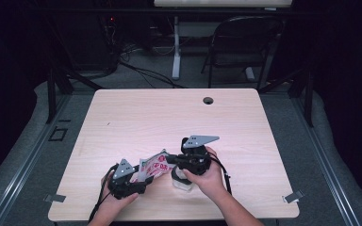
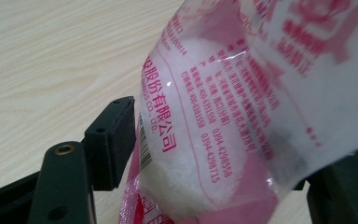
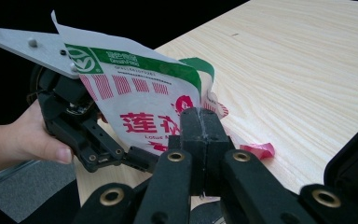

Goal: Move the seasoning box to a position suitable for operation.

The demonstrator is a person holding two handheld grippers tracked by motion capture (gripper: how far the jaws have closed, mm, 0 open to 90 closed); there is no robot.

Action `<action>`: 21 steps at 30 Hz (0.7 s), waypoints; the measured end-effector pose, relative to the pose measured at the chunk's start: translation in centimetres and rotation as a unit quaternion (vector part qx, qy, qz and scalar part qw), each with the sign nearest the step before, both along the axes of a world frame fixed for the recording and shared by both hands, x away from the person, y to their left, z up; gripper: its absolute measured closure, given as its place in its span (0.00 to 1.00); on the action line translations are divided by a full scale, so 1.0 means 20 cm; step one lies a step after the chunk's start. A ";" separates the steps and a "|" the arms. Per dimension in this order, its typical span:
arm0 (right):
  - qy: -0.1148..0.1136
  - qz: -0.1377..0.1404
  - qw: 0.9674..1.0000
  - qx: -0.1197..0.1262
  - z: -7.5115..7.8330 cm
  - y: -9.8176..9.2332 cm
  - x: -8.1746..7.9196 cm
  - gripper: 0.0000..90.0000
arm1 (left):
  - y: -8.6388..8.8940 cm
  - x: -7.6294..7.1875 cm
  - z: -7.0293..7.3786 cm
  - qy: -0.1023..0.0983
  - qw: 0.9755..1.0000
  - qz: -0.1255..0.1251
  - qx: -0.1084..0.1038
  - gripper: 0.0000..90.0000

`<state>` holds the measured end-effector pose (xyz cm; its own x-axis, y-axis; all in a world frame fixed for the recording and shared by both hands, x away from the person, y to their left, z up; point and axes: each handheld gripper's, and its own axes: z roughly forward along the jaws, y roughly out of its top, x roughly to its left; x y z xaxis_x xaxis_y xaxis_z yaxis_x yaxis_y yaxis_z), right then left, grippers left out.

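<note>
Person at a light wooden table [image 1: 136, 113], one claw in each hand. A plastic bag [image 1: 153, 165] printed in red and white, with a green band along one edge in the right gripper view, sits between the two claws near the front edge of the table, lifted and tilted. Right claw [image 3: 200, 126]: jaws pressed together, pinching a thin edge of the bag [image 3: 140, 98]; the film rises from the pads and fans out to the left of that view. Left claw [image 2: 223, 154]: jaws spread wide, with the bulging lower part of the bag [image 2: 205, 130], filled with a white grainy substance, lying between them. The visible left pad stands just beside the film; contact cannot be told, and the other pad is mostly covered by the bag. In the high view the left claw [image 1: 129, 181] is at the lower left of the bag and the right claw [image 1: 169, 160] at its right end, both hands close together. A clear container [image 1: 181, 182] stands on the table under the right hand [image 1: 207, 176]. A small scrap of red film [image 3: 258, 150] lies on the table just beyond the right claw.
</note>
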<state>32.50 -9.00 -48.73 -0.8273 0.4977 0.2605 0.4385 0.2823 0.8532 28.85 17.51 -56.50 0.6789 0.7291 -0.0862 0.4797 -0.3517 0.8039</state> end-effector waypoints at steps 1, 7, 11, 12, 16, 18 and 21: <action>0.000 0.000 1.000 0.000 0.00 0.00 0.00 1.00 | 0.00 0.00 -0.01 0.001 1.000 0.000 0.003 0.36; 0.000 0.000 1.000 0.000 0.00 0.00 0.00 1.00 | -0.02 0.01 -0.05 0.002 1.000 -0.001 0.022 0.33; 0.000 0.000 1.000 0.001 0.00 0.00 0.00 1.00 | -0.03 0.02 -0.07 0.008 1.000 0.001 0.018 0.32; 0.000 0.000 1.000 0.001 0.00 0.00 0.00 1.00 | -0.03 0.02 -0.07 0.011 1.000 -0.002 0.019 0.32; -0.002 0.001 1.000 -0.003 0.00 0.00 0.00 1.00 | -0.03 0.03 -0.09 0.020 1.000 -0.002 0.014 0.32; -0.002 0.001 1.000 -0.001 0.00 0.00 0.00 1.00 | -0.03 0.04 -0.10 0.027 1.000 -0.001 0.007 0.32; -0.001 0.001 1.000 0.000 -0.01 0.00 0.00 1.00 | -0.03 0.05 -0.10 0.033 0.999 -0.003 0.003 0.31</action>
